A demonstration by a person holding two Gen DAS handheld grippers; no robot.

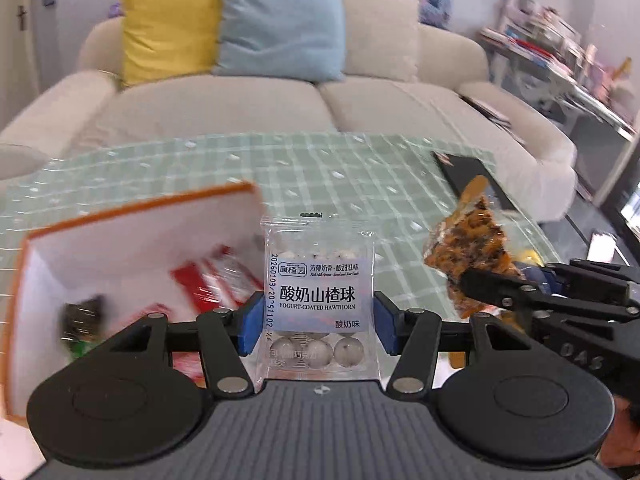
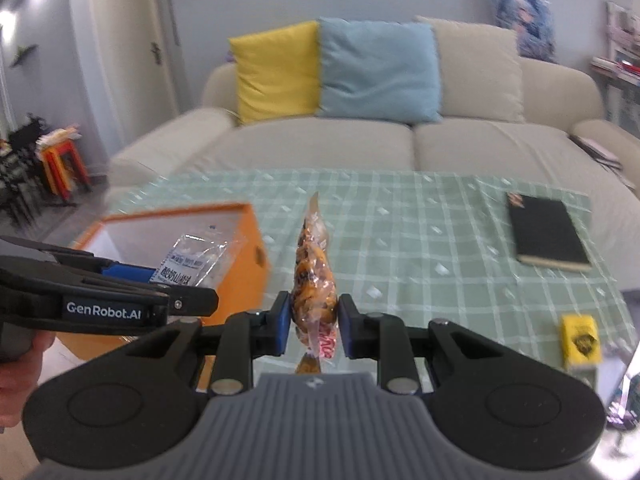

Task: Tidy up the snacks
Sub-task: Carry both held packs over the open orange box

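Note:
My left gripper (image 1: 316,330) is shut on a clear packet of yogurt-coated hawthorn balls (image 1: 318,300), its blue pads pressing both side edges, held in the air over the table. My right gripper (image 2: 313,322) is shut on a clear packet of orange-brown snack (image 2: 314,276), held edge-on and upright. In the left wrist view that orange packet (image 1: 466,246) hangs at the right in the other gripper. An orange-rimmed box (image 1: 120,248) with white inner walls lies at the left, holding red and green packets. The right wrist view shows the box (image 2: 244,256) behind the left gripper (image 2: 160,284).
A green checked cloth (image 2: 420,240) covers the table. A black notebook (image 2: 548,232) lies at its right, a small yellow pack (image 2: 580,340) near the right edge. A beige sofa (image 2: 360,148) with yellow and blue cushions stands behind. Shelves with books are at the far right.

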